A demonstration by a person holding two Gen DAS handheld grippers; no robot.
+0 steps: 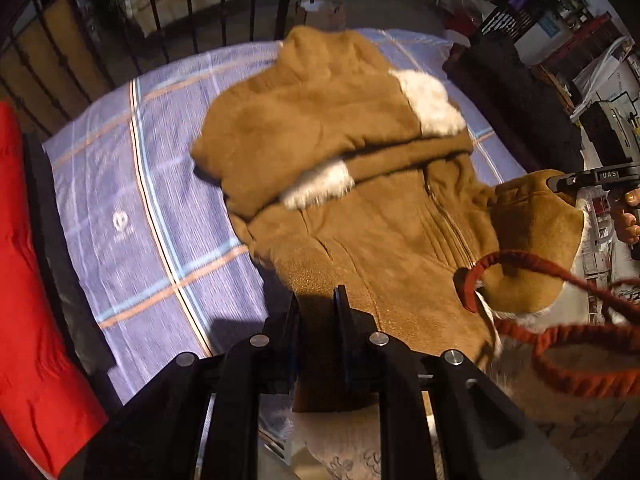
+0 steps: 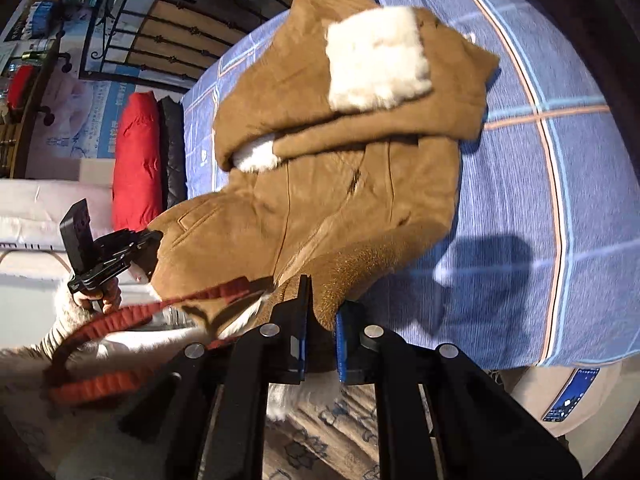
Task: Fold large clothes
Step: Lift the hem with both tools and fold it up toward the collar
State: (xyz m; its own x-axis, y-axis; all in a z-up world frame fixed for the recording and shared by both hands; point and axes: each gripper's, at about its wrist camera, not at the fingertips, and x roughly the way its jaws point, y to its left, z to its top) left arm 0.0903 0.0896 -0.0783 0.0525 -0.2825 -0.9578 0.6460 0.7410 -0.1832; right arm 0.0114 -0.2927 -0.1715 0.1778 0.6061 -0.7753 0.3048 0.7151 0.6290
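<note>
On the bed's blue plaid sheet my tan fur-cuffed coat lies with sleeves crossed. My left tool and right tool each pinch its near hem, mid-fold; next, carry it far over the sleeves.

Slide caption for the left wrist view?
Both grippers pinch the hem of a tan suede coat, sleeves folded in, on a blue plaid bedsheet.

1 coat, 2 tools
</note>
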